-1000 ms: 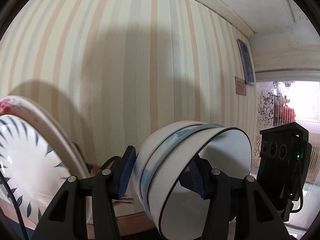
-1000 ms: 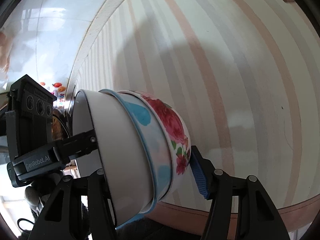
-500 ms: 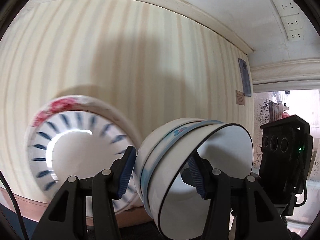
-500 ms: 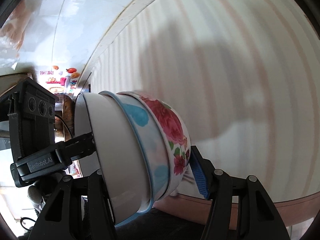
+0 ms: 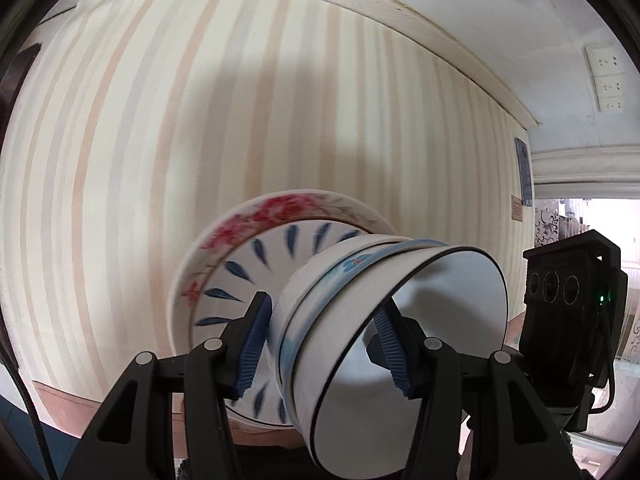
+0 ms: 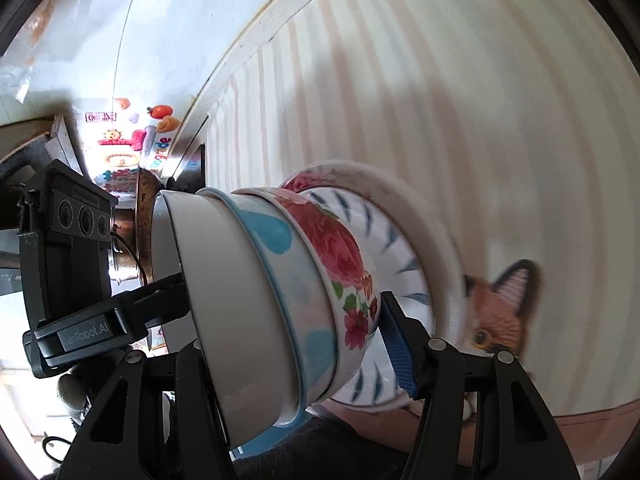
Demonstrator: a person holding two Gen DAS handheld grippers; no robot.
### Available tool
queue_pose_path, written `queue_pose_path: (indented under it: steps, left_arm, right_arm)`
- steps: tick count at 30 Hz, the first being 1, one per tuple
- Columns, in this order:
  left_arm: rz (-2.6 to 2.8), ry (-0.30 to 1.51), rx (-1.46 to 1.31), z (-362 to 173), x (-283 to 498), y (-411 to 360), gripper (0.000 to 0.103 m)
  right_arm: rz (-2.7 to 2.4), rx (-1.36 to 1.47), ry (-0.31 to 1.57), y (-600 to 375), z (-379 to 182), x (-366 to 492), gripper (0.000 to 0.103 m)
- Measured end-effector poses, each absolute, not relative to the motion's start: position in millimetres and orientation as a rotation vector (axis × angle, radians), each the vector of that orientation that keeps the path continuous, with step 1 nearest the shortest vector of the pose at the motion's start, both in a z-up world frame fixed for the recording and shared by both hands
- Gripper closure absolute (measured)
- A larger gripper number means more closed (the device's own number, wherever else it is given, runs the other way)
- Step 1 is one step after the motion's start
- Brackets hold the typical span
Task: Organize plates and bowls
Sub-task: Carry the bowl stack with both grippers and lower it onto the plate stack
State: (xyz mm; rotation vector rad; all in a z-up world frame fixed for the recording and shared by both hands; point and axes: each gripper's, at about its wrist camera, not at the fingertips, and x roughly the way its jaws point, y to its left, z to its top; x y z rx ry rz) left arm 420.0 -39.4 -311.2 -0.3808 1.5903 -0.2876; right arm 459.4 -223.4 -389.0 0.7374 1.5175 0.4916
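Change: since the earlier frames the plate stack [image 5: 256, 248] has been brought from the far left of the left view to directly behind the bowl stack [image 5: 384, 320].
Left gripper [image 5: 320, 344]: closed on the bowl stack; one blue pad [image 5: 253, 344] is pressed on the outside, the other sits inside the white bowl [image 5: 420, 344].
Right gripper [image 6: 296, 332]: closed across the same nested bowls [image 6: 280, 304], with the rose-patterned bowl [image 6: 340, 264] nearest its right pad [image 6: 400, 356].
Plates: seen just beyond the jaws [image 6: 404, 248]; contact with the bowls cannot be told.
Background: striped surface [image 5: 200, 120]; a fox figure [image 6: 500, 312] is seen past the right finger.
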Motion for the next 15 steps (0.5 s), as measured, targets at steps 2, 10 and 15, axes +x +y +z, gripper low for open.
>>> queue_pose_path:
  steps: [2,10,15]
  left_arm:
    - [-0.286,1.592,-0.384,-315,421,-36,0.053]
    - [-0.309,1.609,-0.383,-324,421,-21,0.053]
    - [-0.314,1.615,-0.372,-329,422,-21,0.053]
  right_arm:
    - [0.489,0.738,1.522,-214,-393,460,0.042]
    - [0.472,0.716,1.539,-193,-405,464,0.042]
    - [0.458,0.705,1.543,-186,-409,467,0.042]
